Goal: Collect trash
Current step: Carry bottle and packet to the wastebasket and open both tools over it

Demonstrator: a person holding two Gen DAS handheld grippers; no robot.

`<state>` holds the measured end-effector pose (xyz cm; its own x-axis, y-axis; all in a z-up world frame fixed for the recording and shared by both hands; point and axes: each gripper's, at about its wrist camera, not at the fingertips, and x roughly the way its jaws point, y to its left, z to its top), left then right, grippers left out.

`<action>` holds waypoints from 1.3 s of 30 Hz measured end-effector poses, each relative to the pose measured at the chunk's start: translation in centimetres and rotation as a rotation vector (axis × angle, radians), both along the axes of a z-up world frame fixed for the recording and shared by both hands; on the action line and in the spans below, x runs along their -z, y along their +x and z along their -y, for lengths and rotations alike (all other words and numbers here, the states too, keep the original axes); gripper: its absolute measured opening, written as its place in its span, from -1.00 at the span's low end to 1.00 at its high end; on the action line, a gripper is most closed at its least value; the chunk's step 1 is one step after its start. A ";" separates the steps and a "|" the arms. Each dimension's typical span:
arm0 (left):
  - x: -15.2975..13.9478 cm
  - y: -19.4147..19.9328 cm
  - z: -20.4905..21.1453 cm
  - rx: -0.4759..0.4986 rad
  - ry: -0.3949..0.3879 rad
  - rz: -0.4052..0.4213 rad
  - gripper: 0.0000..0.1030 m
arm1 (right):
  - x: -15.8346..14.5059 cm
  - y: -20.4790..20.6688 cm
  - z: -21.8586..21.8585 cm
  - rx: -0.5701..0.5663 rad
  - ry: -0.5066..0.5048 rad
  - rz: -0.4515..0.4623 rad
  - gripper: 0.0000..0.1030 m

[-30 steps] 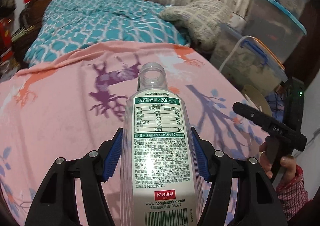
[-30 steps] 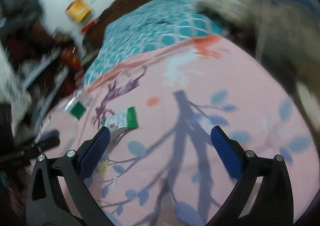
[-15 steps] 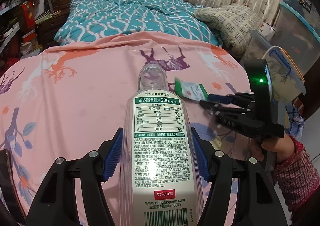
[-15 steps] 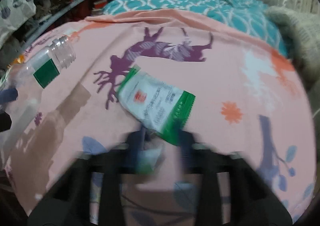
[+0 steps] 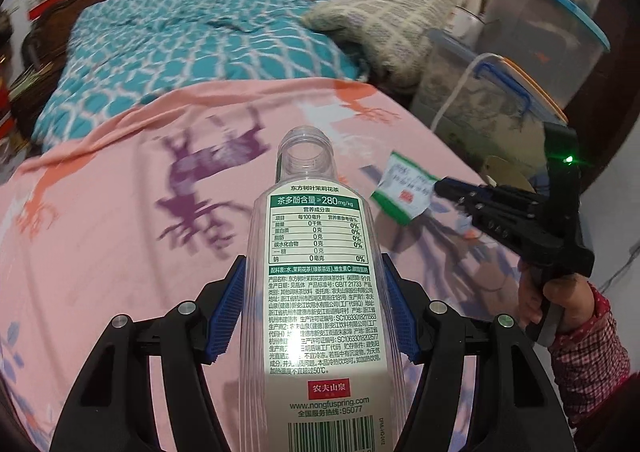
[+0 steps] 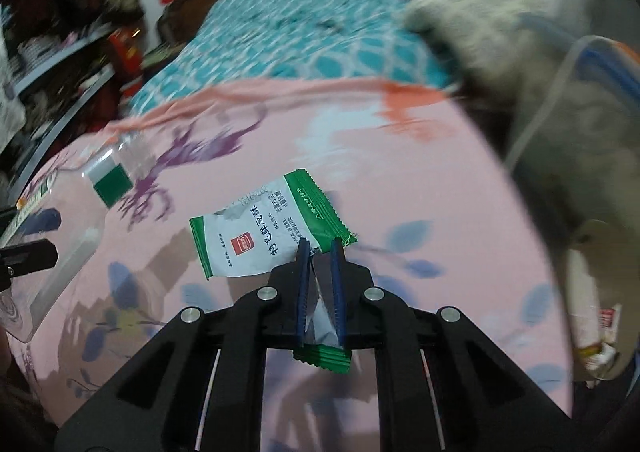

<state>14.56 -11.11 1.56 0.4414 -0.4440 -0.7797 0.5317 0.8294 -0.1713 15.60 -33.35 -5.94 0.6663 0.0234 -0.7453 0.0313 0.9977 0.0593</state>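
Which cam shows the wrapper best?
Right wrist: the wrapper is large and its print sharp, pinched in the right gripper. Left wrist shows it small, blurred, off to the side.

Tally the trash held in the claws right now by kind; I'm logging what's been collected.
Clear plastic bottle, in the left claw: 1
Green-and-white snack wrapper, in the right claw: 1
Total: 2
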 end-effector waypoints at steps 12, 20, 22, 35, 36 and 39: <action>-1.9 -2.1 24.5 0.452 0.030 0.020 0.17 | -1.2 -10.7 23.1 0.493 0.071 0.084 -0.75; 1.4 -2.6 41.5 0.635 0.051 -0.098 0.17 | 1.8 -14.8 33.1 0.670 0.191 0.065 -0.74; 3.0 -2.4 44.1 0.651 0.074 -0.122 0.18 | 2.5 -14.6 33.7 0.668 0.190 0.057 -0.70; 3.7 -0.7 44.6 0.583 0.079 -0.041 0.52 | 0.7 -17.1 33.0 0.721 0.208 0.235 0.73; 3.2 -0.8 43.6 0.572 0.072 -0.020 0.52 | 0.4 -17.5 32.4 0.723 0.210 0.252 0.73; 1.7 -1.0 40.7 0.527 0.061 0.049 0.52 | 0.0 -18.5 30.8 0.731 0.188 0.278 0.73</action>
